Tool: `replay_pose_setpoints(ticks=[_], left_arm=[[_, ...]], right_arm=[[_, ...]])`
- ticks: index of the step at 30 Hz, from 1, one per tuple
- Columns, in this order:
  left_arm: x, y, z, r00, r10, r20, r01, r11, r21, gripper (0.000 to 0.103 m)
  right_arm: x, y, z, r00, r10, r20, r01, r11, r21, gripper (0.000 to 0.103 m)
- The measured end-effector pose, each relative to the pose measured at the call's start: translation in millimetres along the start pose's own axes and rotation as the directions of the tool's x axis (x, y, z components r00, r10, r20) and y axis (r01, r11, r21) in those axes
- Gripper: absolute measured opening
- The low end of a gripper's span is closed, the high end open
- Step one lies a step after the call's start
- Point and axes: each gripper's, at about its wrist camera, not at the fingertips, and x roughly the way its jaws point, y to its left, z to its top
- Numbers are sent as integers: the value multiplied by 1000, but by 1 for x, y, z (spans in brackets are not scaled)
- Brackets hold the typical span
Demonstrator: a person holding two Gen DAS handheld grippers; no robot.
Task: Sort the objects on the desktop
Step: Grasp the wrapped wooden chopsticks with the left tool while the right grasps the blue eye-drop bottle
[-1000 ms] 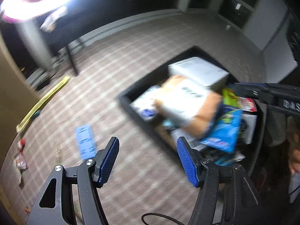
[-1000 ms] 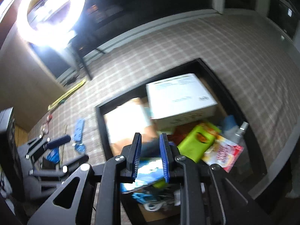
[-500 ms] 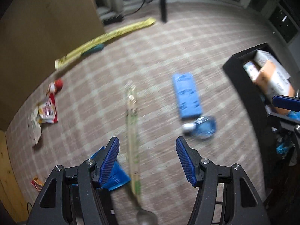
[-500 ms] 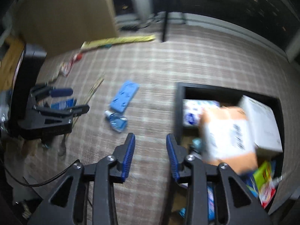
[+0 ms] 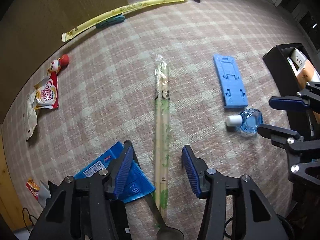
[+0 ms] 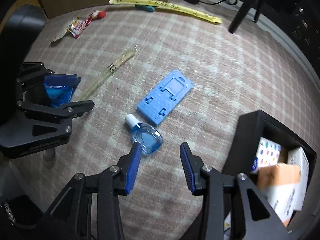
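Left gripper (image 5: 157, 172): jaws apart, nothing held, straddling the wrapped chopsticks (image 5: 162, 124), which lie lengthwise on the checked cloth (image 5: 120, 80) with a blue packet (image 5: 112, 172) just beside the left finger. Right gripper (image 6: 160, 166): jaws apart, nothing held, with the small blue bottle (image 6: 145, 137) just ahead of its left finger. Beyond the bottle lies the blue phone stand (image 6: 166, 97). The black bin (image 6: 276, 132) at the right already holds several boxes, so sorting appears partly done. Remaining on the cloth, farther out: a coffee sachet (image 5: 47, 95), a small figurine (image 5: 59, 63) and a long yellow packet (image 5: 124, 12). Against one second ago, both cameras have swung from the bin to the loose items, and the right jaws have widened.
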Motion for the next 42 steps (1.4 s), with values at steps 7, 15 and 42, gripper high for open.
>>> replay_pose_setpoints(ticks=[7, 15, 42], left_arm=[[0, -5, -10, 1000, 8, -1, -8, 1000, 1, 41], [3, -16, -22, 1000, -11, -17, 11, 1000, 0, 30], [-14, -43, -56, 998, -63, 28, 64, 997, -35, 4]], right_arm=[[15, 6, 8, 1000, -3, -15, 2, 998, -58, 40], [21, 4, 3, 999, 25, -24, -26, 998, -61, 38], [-14, -37, -59, 993, 88, 81, -100, 981, 168, 31]])
